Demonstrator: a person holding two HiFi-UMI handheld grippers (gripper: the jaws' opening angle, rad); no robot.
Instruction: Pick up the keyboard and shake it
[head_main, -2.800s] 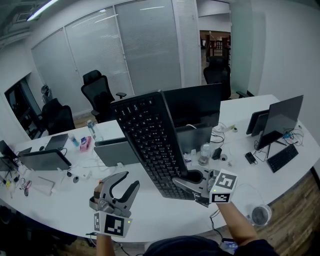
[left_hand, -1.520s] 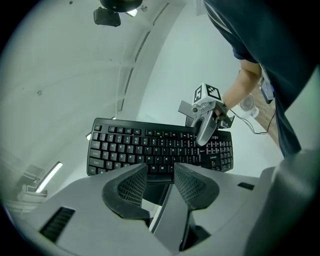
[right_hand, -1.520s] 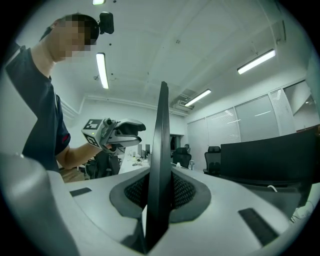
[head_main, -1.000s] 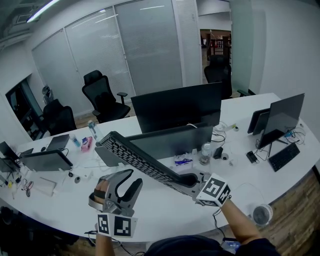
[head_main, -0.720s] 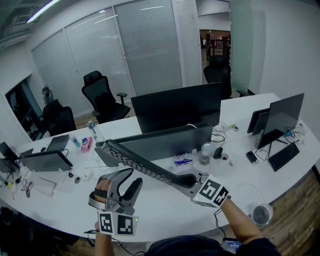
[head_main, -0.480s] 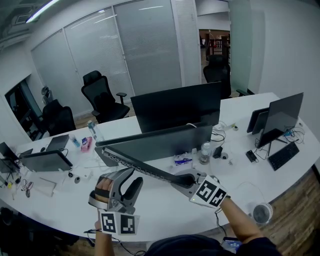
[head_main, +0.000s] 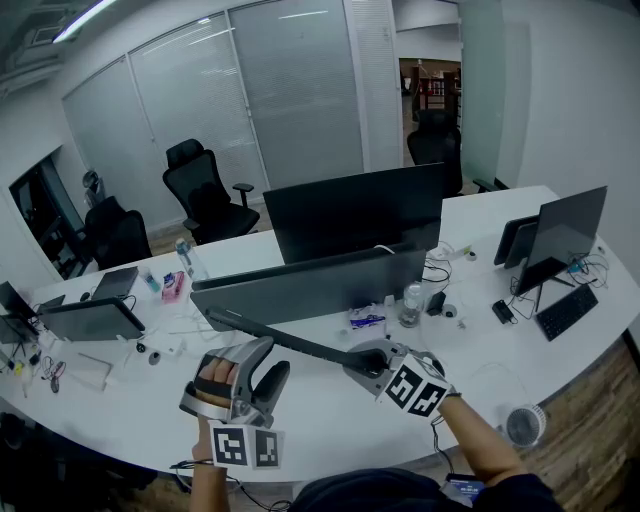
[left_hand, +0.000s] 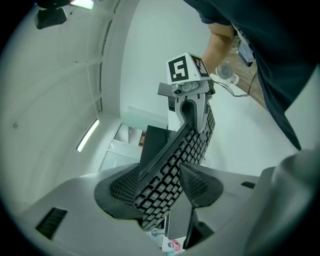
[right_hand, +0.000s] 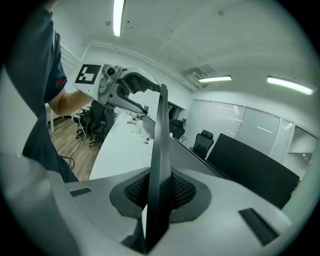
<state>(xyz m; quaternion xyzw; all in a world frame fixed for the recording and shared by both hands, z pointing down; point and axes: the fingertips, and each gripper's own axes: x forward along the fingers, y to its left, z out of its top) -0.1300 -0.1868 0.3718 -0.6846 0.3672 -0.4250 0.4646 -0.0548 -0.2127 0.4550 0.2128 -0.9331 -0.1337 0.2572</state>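
My right tool (head_main: 365, 362) grips one end of the keyboard (head_main: 290, 345), held above the counter (head_main: 330, 425). My left tool (head_main: 273, 357) has just been opening its jaws round it, pads not pressing; I'd clamp squarely before shaking.

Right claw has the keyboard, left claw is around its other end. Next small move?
Probably close the left claw on the keyboard: its jaws have just been opening and the keyboard stands between them ungripped, while only the right claw clamps the far end.
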